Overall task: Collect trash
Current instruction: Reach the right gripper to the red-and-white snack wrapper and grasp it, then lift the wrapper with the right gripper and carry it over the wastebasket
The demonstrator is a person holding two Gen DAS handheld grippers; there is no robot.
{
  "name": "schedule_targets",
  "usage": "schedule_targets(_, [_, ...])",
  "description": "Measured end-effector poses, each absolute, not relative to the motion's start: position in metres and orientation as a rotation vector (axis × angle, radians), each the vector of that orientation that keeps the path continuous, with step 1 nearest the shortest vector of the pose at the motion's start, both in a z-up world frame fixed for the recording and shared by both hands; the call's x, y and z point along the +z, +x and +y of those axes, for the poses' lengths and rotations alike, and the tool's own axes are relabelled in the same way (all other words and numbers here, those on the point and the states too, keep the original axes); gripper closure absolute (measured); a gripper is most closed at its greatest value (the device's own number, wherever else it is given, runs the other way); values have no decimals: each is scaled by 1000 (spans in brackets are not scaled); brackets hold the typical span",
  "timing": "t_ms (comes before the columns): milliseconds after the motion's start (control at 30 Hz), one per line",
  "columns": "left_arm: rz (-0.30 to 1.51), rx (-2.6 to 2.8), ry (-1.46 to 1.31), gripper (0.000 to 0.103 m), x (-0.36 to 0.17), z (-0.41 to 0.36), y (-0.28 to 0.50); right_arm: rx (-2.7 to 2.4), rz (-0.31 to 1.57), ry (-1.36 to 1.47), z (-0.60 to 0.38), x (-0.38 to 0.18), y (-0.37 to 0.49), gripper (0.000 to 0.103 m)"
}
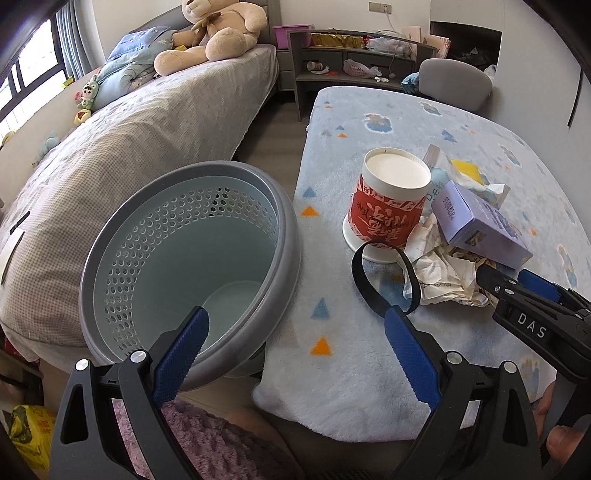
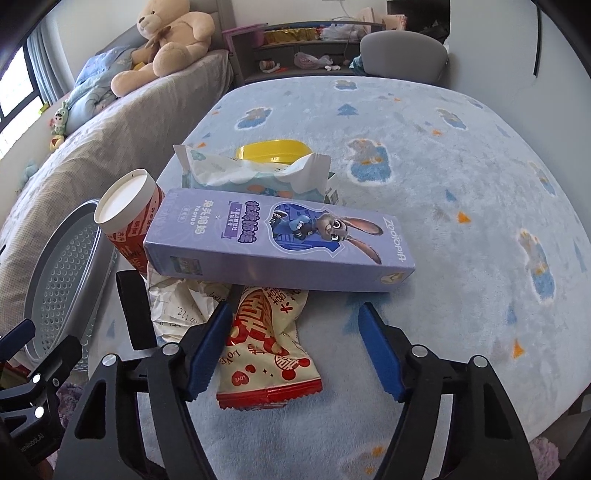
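Note:
A grey perforated waste basket (image 1: 192,266) stands beside the table's left edge; it also shows in the right wrist view (image 2: 62,280). Trash lies piled on the table: an upside-down red paper cup (image 1: 388,206), a purple box (image 2: 280,240), crumpled paper (image 1: 447,273), a red and cream snack wrapper (image 2: 266,350), a wipes pack (image 2: 251,170), a yellow lid (image 2: 273,151) and a black strap loop (image 1: 384,280). My left gripper (image 1: 295,332) is open and empty between basket and cup. My right gripper (image 2: 293,325) is open, low over the snack wrapper, in front of the box.
The table wears a fluffy blue patterned cover (image 2: 461,177). A bed (image 1: 122,147) with a teddy bear (image 1: 218,33) runs along the left. A grey chair (image 1: 454,81) and a cluttered shelf (image 1: 351,62) stand at the far end.

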State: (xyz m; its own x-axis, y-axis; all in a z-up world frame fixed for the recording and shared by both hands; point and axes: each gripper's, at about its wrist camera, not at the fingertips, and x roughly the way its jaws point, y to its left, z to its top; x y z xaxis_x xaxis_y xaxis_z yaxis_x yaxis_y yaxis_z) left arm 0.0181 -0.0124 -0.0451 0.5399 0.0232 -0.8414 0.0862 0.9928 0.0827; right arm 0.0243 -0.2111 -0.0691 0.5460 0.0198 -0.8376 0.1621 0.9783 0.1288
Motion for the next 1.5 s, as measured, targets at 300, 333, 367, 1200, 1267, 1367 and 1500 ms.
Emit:
schedule_targets(300, [1015, -47, 116, 11, -49, -16, 21, -32, 1019, 248, -216, -76, 31, 53])
schedule_targets(333, [1018, -53, 114, 11, -51, -17, 22, -24, 1022, 256, -217, -77, 31, 60])
schedule_targets(367, [1020, -58, 114, 11, -51, -17, 22, -14, 1028, 262, -219, -77, 32, 60])
schedule_targets(1200, [1070, -78, 80, 11, -77, -41, 38, 94, 1029, 337, -253, -65, -11, 84])
schedule_targets(1267, [1062, -81, 74, 11, -78, -42, 39, 99, 1026, 345, -255, -65, -11, 83])
schedule_targets(1367, [1043, -85, 83, 12, -79, -47, 40, 102, 1023, 343, -255, -66, -10, 83])
schedule_targets(1500, [1023, -92, 86, 12, -81, -52, 42, 106, 1017, 335, -254, -65, -11, 83])
